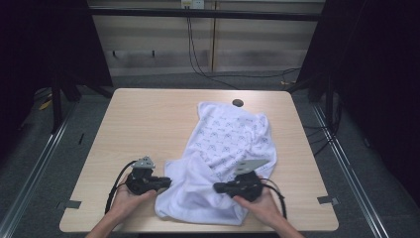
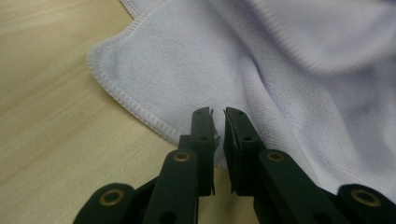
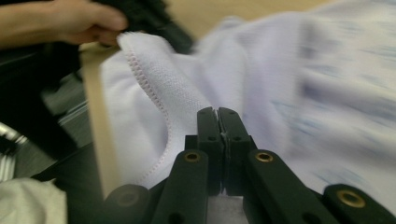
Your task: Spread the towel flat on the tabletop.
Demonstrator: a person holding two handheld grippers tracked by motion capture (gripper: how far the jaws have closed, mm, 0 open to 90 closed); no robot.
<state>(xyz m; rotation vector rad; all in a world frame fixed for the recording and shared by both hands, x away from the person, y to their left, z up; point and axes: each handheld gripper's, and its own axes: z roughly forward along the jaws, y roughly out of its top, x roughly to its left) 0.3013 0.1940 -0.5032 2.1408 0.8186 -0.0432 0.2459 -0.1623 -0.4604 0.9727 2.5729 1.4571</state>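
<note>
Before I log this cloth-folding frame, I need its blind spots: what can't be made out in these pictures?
- High view: jaws of the left gripper and right gripper are too small to judge.
- Right gripper view: the towel pattern is motion-blurred; whether fabric sits between the shut jaws is unclear.
- Left gripper view: the towel's far side is cut off by the frame edge.
- High view: the table under the towel is hidden.

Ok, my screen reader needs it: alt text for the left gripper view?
Two black fingers of the left gripper, a narrow gap between them, rest over a white hemmed terry towel lying rumpled on a light wooden table.
</note>
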